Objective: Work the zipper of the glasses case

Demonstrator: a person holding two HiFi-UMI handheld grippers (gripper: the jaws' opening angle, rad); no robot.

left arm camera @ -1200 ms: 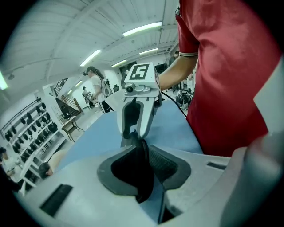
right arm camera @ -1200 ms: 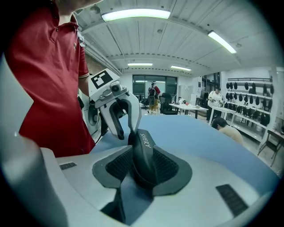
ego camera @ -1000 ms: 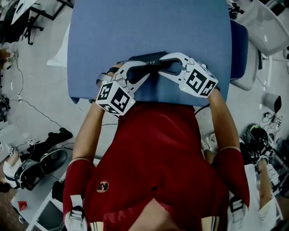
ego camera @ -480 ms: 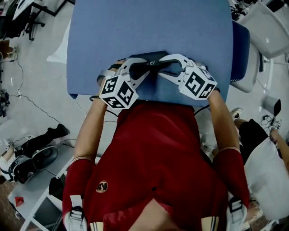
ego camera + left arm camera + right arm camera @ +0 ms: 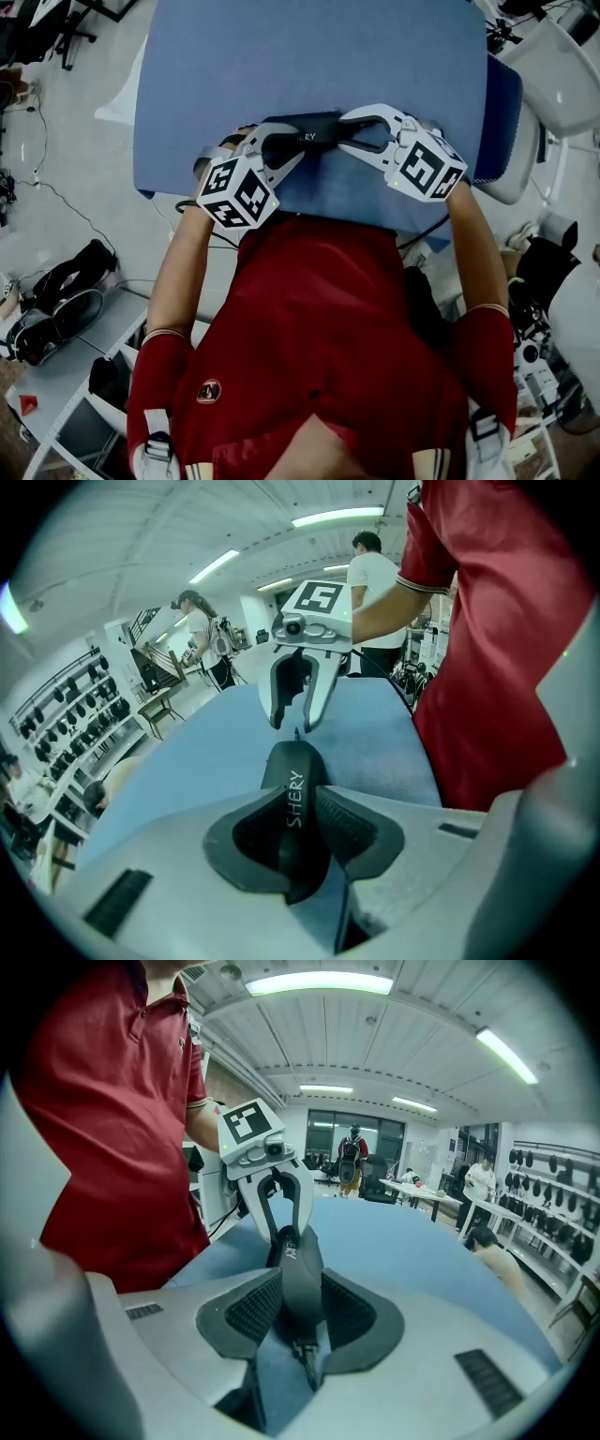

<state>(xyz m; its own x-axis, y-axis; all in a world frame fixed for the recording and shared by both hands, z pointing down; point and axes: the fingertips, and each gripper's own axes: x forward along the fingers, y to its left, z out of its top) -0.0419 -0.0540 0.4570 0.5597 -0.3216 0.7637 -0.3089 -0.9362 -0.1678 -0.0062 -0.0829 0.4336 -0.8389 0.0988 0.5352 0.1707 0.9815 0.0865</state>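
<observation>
The dark glasses case [image 5: 314, 131] lies lengthwise near the front edge of the blue table [image 5: 309, 56]. My left gripper [image 5: 281, 142] clamps its left end. In the left gripper view the pads press the sides of the case [image 5: 292, 761] by its white lettering. Those jaws have just been opening a little, with the case still between them. My right gripper [image 5: 352, 131] is shut on the opposite end. In the right gripper view the case [image 5: 298, 1260] runs between the pads. The zipper pull [image 5: 306, 1352] hangs just behind them. Each gripper faces the other across the case [image 5: 298, 722] [image 5: 284, 1232].
The person's red shirt [image 5: 328, 309] stands right against the table's near edge. A blue-cushioned white chair [image 5: 502, 103] sits at the table's right side. Bags and gear [image 5: 56, 309] lie on the floor at left. People [image 5: 202, 635] stand far behind the table.
The right gripper has shifted a little to the right along the table. The left gripper has rolled slightly. The case stays between both.
</observation>
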